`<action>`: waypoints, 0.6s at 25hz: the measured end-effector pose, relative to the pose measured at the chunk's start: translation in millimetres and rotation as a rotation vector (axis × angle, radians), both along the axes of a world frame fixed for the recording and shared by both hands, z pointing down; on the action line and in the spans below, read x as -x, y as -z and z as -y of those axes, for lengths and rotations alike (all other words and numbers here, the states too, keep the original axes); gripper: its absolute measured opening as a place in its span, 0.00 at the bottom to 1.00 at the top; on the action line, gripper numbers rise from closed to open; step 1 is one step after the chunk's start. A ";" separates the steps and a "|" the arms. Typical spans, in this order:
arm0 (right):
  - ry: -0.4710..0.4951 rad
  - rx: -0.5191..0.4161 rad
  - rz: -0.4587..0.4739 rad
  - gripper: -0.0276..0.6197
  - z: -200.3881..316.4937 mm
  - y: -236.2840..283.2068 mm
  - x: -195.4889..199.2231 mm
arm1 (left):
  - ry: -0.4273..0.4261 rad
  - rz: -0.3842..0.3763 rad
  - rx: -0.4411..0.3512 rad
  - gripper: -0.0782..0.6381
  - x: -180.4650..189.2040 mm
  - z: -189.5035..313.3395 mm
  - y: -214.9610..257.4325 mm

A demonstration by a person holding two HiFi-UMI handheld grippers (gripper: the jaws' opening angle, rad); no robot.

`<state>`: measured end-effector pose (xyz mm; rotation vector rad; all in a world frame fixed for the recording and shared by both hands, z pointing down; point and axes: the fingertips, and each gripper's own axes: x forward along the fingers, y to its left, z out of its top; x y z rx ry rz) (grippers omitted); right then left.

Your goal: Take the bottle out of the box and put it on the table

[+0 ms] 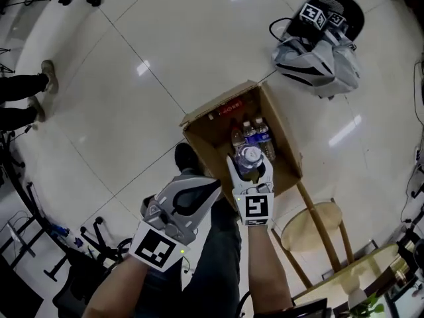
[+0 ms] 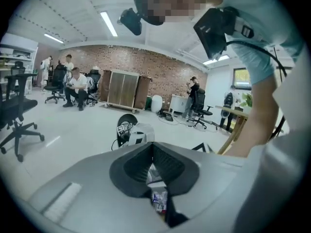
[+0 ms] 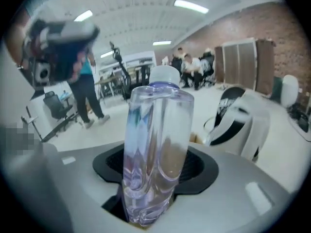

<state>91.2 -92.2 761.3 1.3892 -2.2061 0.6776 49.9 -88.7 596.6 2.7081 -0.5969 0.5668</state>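
Note:
A clear water bottle [image 1: 250, 156] with a white cap is held upright above the open cardboard box [image 1: 201, 126] on the floor. My right gripper [image 1: 251, 169] is shut on it, one pad on each side. In the right gripper view the bottle [image 3: 158, 144] fills the middle, its lower body squeezed between the black pads [image 3: 194, 168]. More bottles [image 1: 258, 135] with blue labels still stand in the box. My left gripper [image 1: 211, 187] hangs to the left of the box's near corner with its jaws together and nothing in them. Its tips [image 2: 152, 148] meet in the left gripper view.
A round wooden stool [image 1: 313, 228] stands right of the box, and a wooden table edge [image 1: 371, 267] shows at the bottom right. A grey bag [image 1: 318, 57] with marker cubes lies beyond the box. Someone's shoes [image 1: 46, 78] are at the far left, and office chair legs [image 1: 99, 240] at the lower left.

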 end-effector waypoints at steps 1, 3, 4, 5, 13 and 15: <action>-0.019 -0.065 0.007 0.45 3.5 32.9 -6.1 | -0.011 -0.001 -0.011 0.12 -3.7 -1.1 14.1; -0.057 -0.175 0.025 0.45 3.3 101.1 -17.1 | -0.035 0.006 -0.035 0.12 -9.6 -7.0 43.3; -0.082 -0.216 0.039 0.45 0.8 134.6 -23.0 | -0.047 0.009 -0.051 0.12 -13.0 -10.0 58.7; -0.109 -0.249 0.053 0.45 -2.4 166.6 -29.8 | -0.057 0.009 -0.068 0.12 -17.1 -12.3 74.3; -0.178 -0.392 0.042 0.45 -68.0 374.6 -85.7 | -0.105 -0.063 -0.141 0.12 -70.4 -52.0 209.1; -0.195 -0.442 0.020 0.45 -85.4 415.5 -97.7 | -0.129 -0.115 -0.159 0.12 -88.9 -63.7 241.7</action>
